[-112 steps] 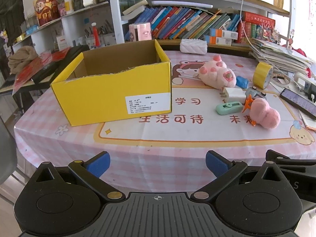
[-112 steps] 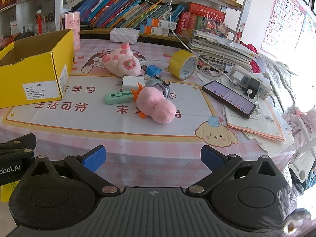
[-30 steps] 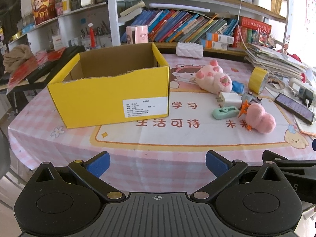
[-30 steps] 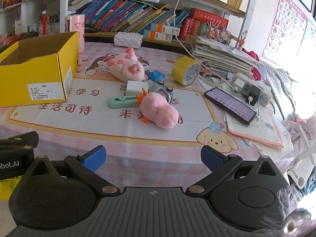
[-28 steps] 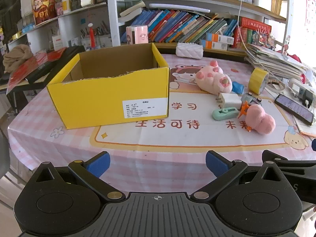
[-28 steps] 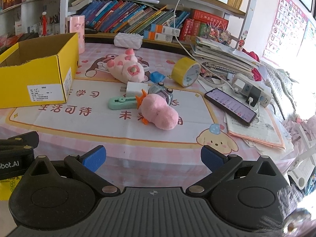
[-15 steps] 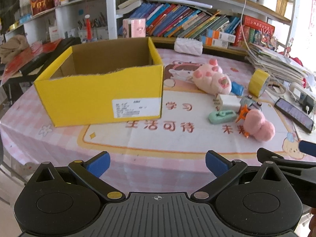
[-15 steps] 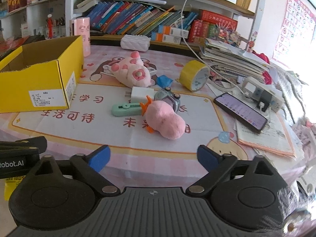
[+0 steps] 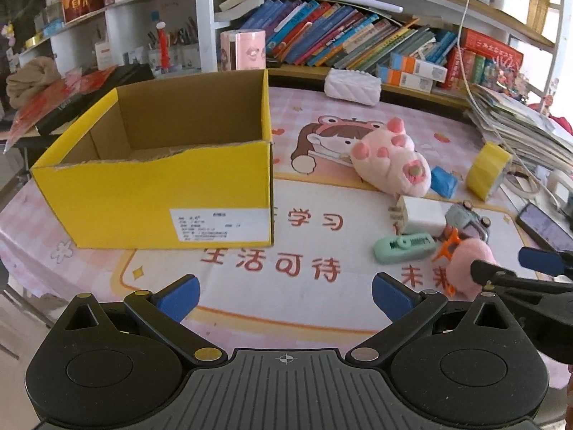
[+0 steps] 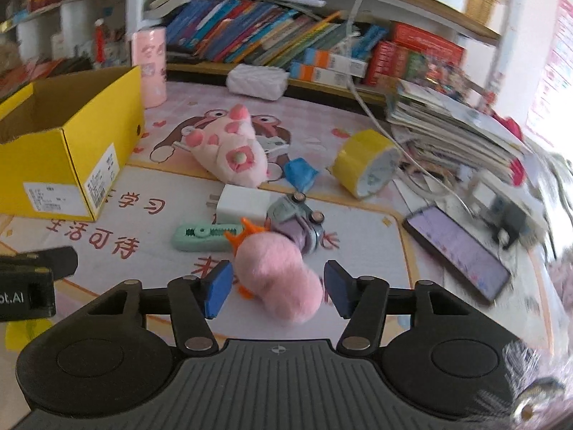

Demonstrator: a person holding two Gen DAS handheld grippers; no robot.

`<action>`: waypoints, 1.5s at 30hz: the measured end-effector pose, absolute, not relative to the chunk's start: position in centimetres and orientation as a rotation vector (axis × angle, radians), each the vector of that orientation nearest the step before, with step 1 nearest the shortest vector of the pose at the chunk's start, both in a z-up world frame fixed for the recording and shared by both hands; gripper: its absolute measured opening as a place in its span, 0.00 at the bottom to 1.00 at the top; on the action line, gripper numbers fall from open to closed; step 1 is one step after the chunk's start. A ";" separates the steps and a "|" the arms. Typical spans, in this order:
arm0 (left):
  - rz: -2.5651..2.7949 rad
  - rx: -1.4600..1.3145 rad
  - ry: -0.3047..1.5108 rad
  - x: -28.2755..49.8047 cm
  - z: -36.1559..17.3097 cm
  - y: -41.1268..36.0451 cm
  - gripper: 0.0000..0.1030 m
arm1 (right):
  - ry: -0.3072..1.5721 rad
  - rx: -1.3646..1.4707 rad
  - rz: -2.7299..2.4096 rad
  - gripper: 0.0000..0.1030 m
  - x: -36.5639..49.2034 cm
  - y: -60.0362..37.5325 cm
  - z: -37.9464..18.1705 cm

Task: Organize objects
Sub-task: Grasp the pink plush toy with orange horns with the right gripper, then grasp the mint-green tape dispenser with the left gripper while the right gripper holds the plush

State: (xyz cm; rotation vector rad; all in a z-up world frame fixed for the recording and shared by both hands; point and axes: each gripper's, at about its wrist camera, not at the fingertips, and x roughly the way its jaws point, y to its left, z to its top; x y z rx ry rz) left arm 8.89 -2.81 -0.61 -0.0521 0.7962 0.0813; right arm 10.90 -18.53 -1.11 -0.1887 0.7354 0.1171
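Both grippers have pushed in over the table since a second ago. Nearest, the right gripper (image 10: 275, 288) is closing around the pink plush toy (image 10: 277, 279), pads not yet pressing. It looks soft and light; grip its plump middle. The left gripper (image 9: 284, 295) hangs spread, empty. Farther off, the yellow box (image 9: 154, 193) stands open.

Crowded bookshelves (image 9: 358, 36) — bright (daylit) room

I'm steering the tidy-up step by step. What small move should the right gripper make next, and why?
Probably finish closing on the pink plush toy: the right gripper is closing with the toy between its fingers, which don't yet press it. The yellow box looks empty.
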 end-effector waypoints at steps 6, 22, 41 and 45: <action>0.150 -0.071 0.815 9.8 -1.0 -3.4 0.96 | 0.820 -0.278 0.231 0.48 14.0 -18.5 -3.0; 0.077 -0.086 0.888 13.4 -2.6 -8.4 0.80 | 0.592 -0.171 0.306 0.44 14.9 -23.8 0.7; 0.062 -0.068 0.935 19.5 -5.9 -14.1 0.67 | 0.529 -0.210 0.309 0.44 15.8 -28.6 1.4; 0.069 -0.068 0.936 19.4 -5.8 -14.2 0.67 | 0.525 -0.221 0.343 0.44 16.0 -28.6 1.3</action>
